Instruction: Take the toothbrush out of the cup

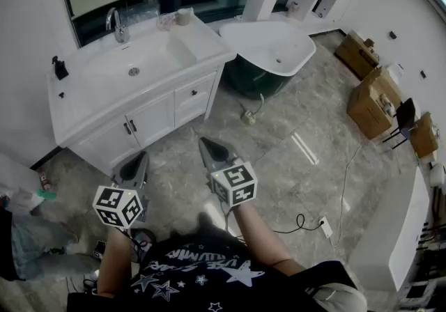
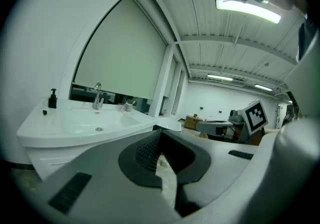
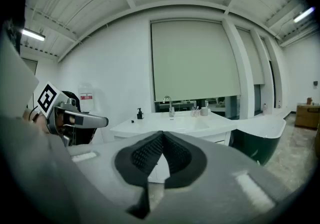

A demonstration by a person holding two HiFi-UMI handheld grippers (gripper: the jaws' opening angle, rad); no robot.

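Observation:
Two cups stand at the back right of the white vanity top: a pale cup and, beside it, a clear one. The right gripper view shows them small and far off, the pale cup with a thin stick, perhaps the toothbrush, rising from it. They are tiny in the left gripper view, near the tap, cup. My left gripper and right gripper hang over the floor in front of the vanity, both well short of it. Both are shut and hold nothing, the left gripper and the right gripper alike.
The vanity has a sink, a chrome tap and a black soap dispenser. A white bathtub stands to its right. Cardboard boxes sit at the far right, and a cable lies on the marble floor.

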